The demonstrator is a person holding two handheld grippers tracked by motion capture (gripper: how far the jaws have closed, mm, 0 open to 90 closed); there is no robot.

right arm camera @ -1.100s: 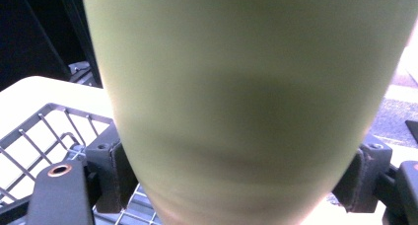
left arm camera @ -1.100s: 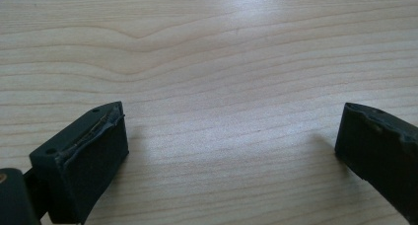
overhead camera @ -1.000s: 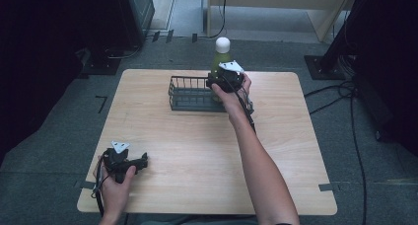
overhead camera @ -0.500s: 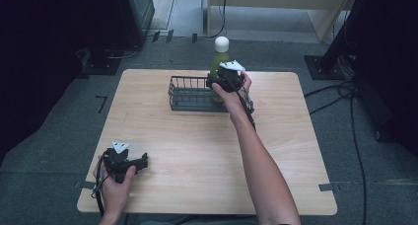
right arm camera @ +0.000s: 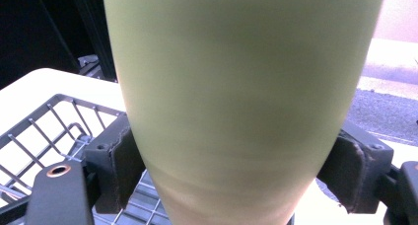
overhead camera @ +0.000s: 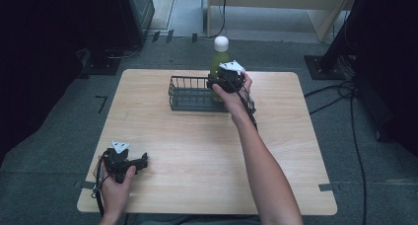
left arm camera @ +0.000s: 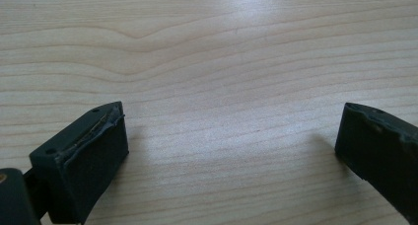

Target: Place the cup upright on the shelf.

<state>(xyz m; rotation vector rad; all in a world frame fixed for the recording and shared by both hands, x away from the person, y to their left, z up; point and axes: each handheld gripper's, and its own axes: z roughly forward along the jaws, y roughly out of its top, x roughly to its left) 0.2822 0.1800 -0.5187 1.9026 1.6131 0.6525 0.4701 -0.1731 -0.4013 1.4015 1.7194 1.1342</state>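
Observation:
A green bottle (overhead camera: 218,62) with a white cap stands upright at the right end of a dark wire basket (overhead camera: 190,93) on the far side of the table. My right gripper (overhead camera: 223,82) is shut on the green bottle (right arm camera: 241,87), its two black jaws pressed against the bottle's sides above the basket's wire (right arm camera: 39,131). My left gripper (overhead camera: 133,163) rests near the table's front left corner, open. Its black jaws stand wide apart over bare wood, with nothing between the fingers (left arm camera: 86,156).
The wooden table (overhead camera: 197,151) has bare surface between the basket and the left gripper. Dark equipment racks stand beyond the far left, cables trail on the floor at the right, and a stand base sits off the far right corner.

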